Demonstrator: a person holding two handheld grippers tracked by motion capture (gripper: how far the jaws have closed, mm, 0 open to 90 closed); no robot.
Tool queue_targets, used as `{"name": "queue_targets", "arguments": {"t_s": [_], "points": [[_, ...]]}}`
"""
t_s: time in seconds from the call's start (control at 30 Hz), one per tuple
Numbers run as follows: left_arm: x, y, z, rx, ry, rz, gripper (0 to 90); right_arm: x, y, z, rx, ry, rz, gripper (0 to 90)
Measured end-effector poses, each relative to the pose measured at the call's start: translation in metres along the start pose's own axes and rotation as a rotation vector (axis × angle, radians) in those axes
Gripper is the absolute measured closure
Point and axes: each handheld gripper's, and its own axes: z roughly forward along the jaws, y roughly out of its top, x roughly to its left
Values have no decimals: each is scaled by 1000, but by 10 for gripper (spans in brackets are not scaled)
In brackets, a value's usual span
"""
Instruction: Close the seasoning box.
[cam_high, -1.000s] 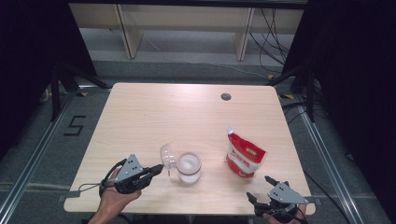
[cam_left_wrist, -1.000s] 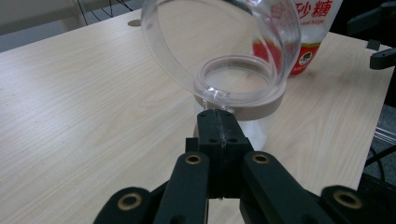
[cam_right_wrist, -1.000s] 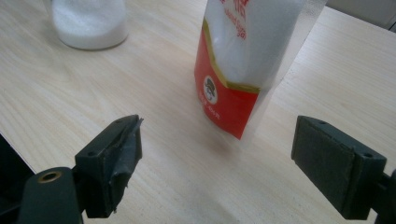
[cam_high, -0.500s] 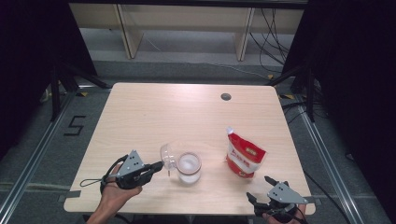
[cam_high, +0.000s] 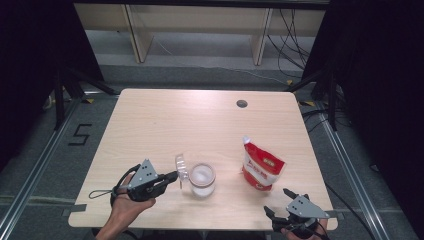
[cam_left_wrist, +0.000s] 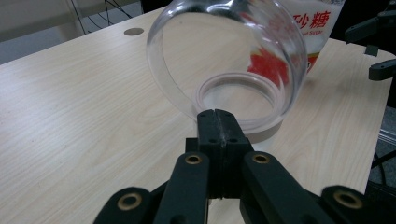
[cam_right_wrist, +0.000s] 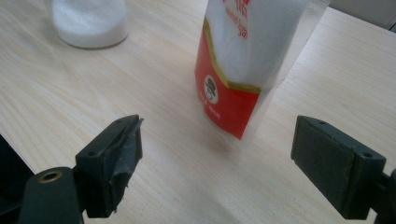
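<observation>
Left tool (cam_high: 172, 176): we see its jaws pressed together in the left gripper view (cam_left_wrist: 218, 122), tips at the near rim of the clear lid (cam_left_wrist: 229, 51); whether a tab of the lid is pinched between them, we cannot tell.
Lid: it stands raised on edge over the mouth of the jar (cam_high: 202, 180).
Jar: we find it on the desk (cam_high: 200, 120) near the front edge, white grains inside.
Right tool (cam_high: 279, 202): jaws wide apart, nothing between them, hovering at the desk's front right corner.
Sugar pouch (cam_high: 261, 169): red and white, upright just right of the jar, ahead of the right tool's jaws (cam_right_wrist: 247, 60).
</observation>
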Motion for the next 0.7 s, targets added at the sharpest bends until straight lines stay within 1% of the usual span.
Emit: {"name": "queue_targets", "arguments": {"t_s": [0.07,0.1,0.13,0.17,0.2,0.23,0.27,0.3,0.33,0.37,0.4,0.43,0.47,0.5,0.53,0.57,0.6,0.63,0.67,0.7], "points": [[-2,1,1,9,4,-5,895,0,0,0,0,0,-1,172],[-2,1,2,11,-3,13,895,0,0,0,0,-1,-1,172],[-3,1,4,4,-9,-8,895,0,0,0,-1,-1,-1,172],[-3,3,4,8,-11,12,895,0,0,0,-1,-1,-1,172],[-4,3,5,8,-6,1,894,2,0,0,8,2,15,172],[-4,4,5,10,-5,0,895,3,0,0,8,-3,17,172],[-3,4,6,9,-9,11,895,1,0,1,2,0,-3,172],[-4,4,6,7,-11,9,895,1,0,1,2,0,-8,172],[-5,3,7,3,-20,-11,894,1,0,0,2,0,-6,172],[-4,3,7,-2,-23,-7,894,1,0,1,0,1,-3,172],[-5,3,7,-4,-26,-16,893,1,0,1,0,0,-3,172],[-4,4,6,2,-24,-13,887,1,0,1,1,-1,-6,172],[-3,4,6,-2,-23,-21,870,1,0,1,4,-1,4,172],[-2,4,4,-7,-25,-20,852,3,0,0,7,-5,17,172],[-2,4,3,-12,-28,-39,828,3,0,0,9,0,26,172],[-1,3,1,-10,-29,-32,779,1,0,0,-3,-1,-2,172],[0,1,-3,-9,-27,-39,747,1,0,0,-3,-3,-6,172],[0,-1,-4,-13,-34,-47,700,1,0,0,-4,-3,-7,172],[0,-3,-7,-8,-30,-53,656,1,0,0,-6,-3,-5,172],[0,-4,-7,-15,-46,-56,613,0,0,0,-7,2,-9,172]]}}
